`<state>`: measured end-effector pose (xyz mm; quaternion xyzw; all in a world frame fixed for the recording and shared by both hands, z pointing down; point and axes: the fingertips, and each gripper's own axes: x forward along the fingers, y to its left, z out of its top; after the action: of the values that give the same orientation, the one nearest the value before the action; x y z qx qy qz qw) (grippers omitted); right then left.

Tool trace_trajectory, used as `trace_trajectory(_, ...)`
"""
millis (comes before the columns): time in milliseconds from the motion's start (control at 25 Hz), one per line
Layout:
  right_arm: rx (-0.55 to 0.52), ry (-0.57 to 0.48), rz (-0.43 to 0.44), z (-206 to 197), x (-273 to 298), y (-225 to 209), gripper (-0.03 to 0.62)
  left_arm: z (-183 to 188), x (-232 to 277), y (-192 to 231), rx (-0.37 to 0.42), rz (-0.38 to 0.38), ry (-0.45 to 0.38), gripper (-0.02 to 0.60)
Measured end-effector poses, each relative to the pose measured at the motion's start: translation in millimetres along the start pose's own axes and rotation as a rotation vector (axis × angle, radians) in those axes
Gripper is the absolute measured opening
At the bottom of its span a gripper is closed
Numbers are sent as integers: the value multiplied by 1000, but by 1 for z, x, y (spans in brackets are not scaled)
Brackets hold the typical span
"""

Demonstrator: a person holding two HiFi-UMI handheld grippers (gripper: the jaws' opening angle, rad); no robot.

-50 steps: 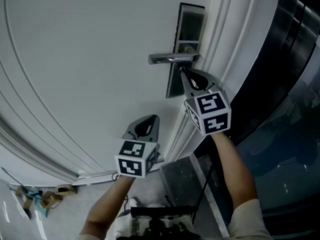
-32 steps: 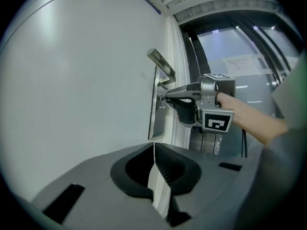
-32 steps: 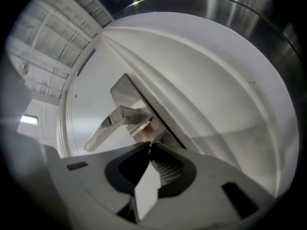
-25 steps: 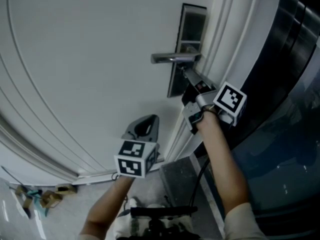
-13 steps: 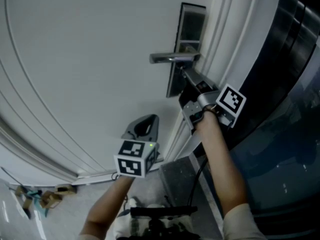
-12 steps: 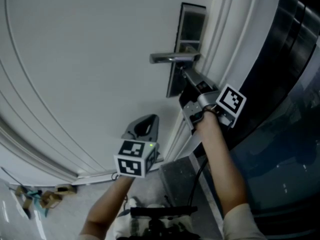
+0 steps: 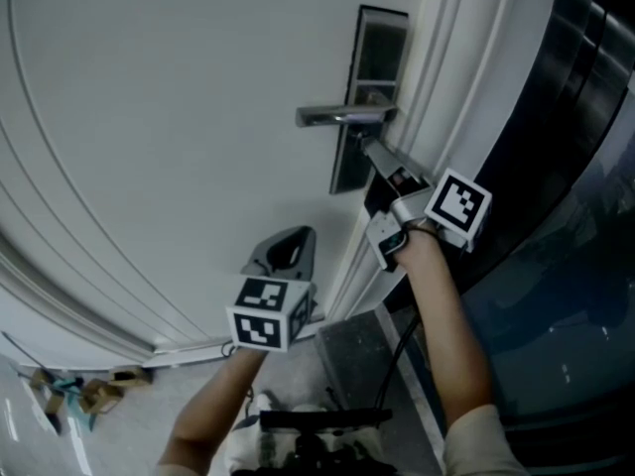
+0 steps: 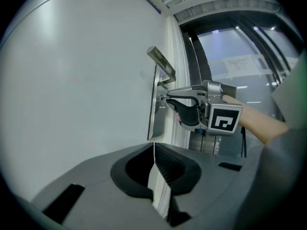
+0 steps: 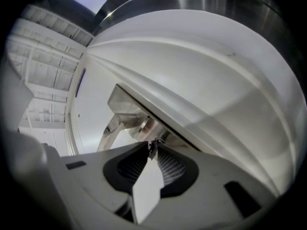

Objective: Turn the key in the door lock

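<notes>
The white door carries a steel lock plate with a lever handle. My right gripper reaches the plate just below the handle, rolled so its marker cube faces right. In the right gripper view its tips sit on the small key at the keyhole; the jaws have just been opening a little, with the key still between the tips. The left gripper view shows that gripper against the plate. My left gripper hangs lower, shut on nothing, apart from the lock.
The moulded white door frame runs right of the lock. Beyond it is a dark glass panel. A grey floor strip lies below. Scraps of litter lie on the floor at the lower left.
Since two seconds ago my right gripper has rolled at the lock, its cube swinging from facing the camera to the right. The left gripper has stayed still.
</notes>
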<state>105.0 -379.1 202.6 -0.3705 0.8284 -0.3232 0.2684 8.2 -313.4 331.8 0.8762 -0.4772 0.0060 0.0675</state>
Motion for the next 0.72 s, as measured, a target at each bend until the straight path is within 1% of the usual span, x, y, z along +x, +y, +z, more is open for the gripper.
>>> trace_trajectory(160,-176,18,-41,3,-6,3,72,0,0,-1,-1,-2,-2,20)
trace_trajectory(320,-397,55,-74,3,-11,10,78,0,-1,-3,1,-3,-1,20)
trace_trajectory(480,-700,94,-118,1,-15,21,107,1,-3,-3,1,-1,-3,20)
trace_trajectory(640,-1020,136,-160,-2,-15,31,110,4,-4,-4,0,-4,-10,20)
trace_trajectory(720,-1190,171,-183,-6,-13,32,126,4,-3,-4,1,-3,-8,20)
